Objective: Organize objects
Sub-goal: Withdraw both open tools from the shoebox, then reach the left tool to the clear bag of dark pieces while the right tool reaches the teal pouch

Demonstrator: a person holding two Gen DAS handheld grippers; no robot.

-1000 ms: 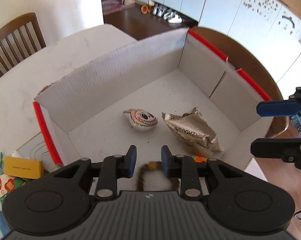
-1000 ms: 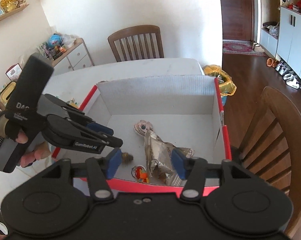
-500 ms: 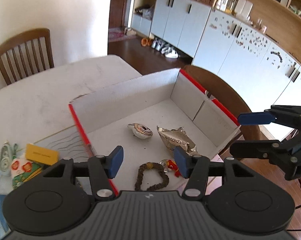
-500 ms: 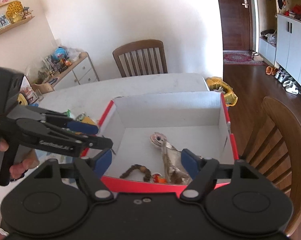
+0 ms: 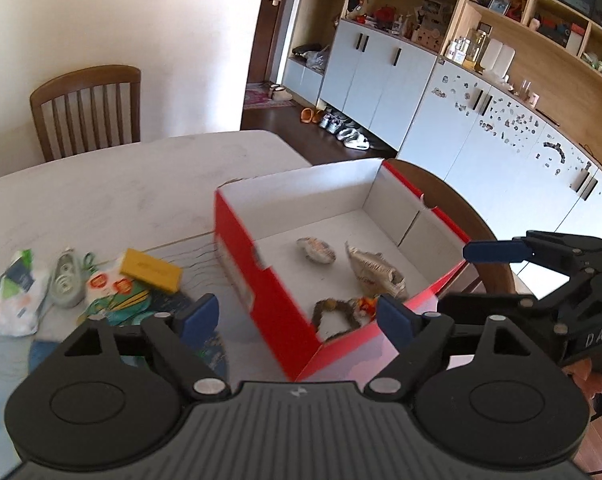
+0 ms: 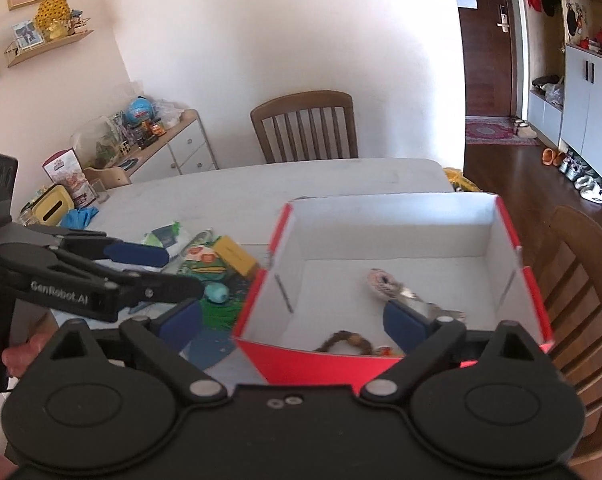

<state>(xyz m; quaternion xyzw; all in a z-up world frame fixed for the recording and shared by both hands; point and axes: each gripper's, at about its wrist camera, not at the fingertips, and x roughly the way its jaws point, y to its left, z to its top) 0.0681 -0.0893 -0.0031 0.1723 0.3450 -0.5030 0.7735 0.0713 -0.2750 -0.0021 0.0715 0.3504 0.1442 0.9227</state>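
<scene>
A red box [image 5: 261, 292] with a white inside stands on the table; it also shows in the right wrist view [image 6: 301, 356]. In it lie a bead bracelet [image 5: 333, 312], a small orange charm [image 5: 365, 304], a crumpled foil packet [image 5: 373, 272] and a painted stone [image 5: 317, 249]. My left gripper [image 5: 297, 316] is open and empty, above the box's near corner. My right gripper [image 6: 293, 320] is open and empty, above the box's near wall. Each gripper shows in the other's view, the right [image 5: 497, 276] and the left [image 6: 149, 268].
Loose items lie on the table left of the box: a yellow box [image 5: 151, 271], a tape dispenser [image 5: 67, 278], printed packets [image 5: 113, 288] and a white packet [image 5: 15, 292]. A teal egg-shaped thing [image 6: 217, 293] lies there too. Wooden chairs [image 5: 87, 112] [image 6: 581, 280] stand around the table.
Both grippers have pulled back and up from the box. The left gripper opened and the bead bracelet now lies in the box. The right gripper opened wider.
</scene>
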